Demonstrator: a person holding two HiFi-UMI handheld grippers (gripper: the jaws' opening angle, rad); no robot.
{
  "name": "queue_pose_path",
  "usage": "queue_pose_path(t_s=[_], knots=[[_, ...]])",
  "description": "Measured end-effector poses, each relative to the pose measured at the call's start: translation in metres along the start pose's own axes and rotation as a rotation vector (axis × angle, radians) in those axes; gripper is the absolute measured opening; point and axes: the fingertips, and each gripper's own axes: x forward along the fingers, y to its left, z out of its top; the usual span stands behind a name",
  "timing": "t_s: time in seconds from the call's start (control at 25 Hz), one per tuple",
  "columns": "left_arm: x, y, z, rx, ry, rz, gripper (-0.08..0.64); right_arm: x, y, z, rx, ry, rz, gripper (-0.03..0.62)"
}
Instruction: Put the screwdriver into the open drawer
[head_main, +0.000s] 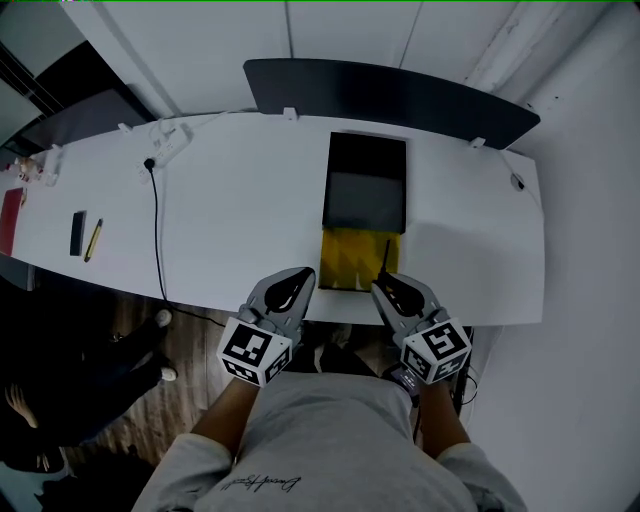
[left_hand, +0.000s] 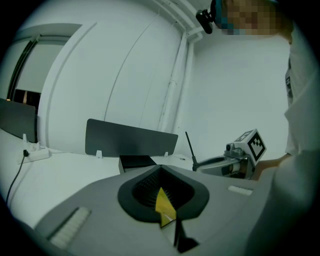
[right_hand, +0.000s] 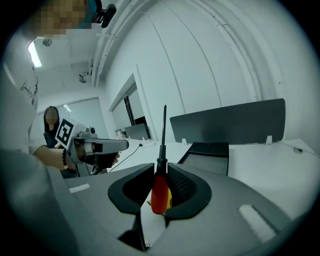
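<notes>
At the near edge of the surface (head_main: 240, 220), the left tongs (head_main: 285, 290) are together and empty, while the right tongs (head_main: 400, 292) are clamped on the screwdriver (right_hand: 160, 185), its shaft aimed ahead, evidently lined up for the open drawer (head_main: 350, 260) just beyond.

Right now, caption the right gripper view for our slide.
Right gripper clamps a red-handled screwdriver, shaft upward, facing a drawer unit.

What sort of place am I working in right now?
Most likely an office. A long white desk has a dark divider standing along its back edge, and a power strip lies near that edge with a cable running off the front.
</notes>
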Motion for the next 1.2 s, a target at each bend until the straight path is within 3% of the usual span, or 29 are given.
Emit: queue_pose_path(t_s=[0.52,1.2], knots=[[0.018,0.033,-0.021,-0.024,0.028,0.01,0.0,0.031,-0.026,-0.026,-0.068,0.11,-0.063,0.098],[0.041,0.046,-0.053,-0.037,0.076,0.011,0.0,0.062,-0.053,-0.079,-0.189,0.325,-0.079,0.098]])
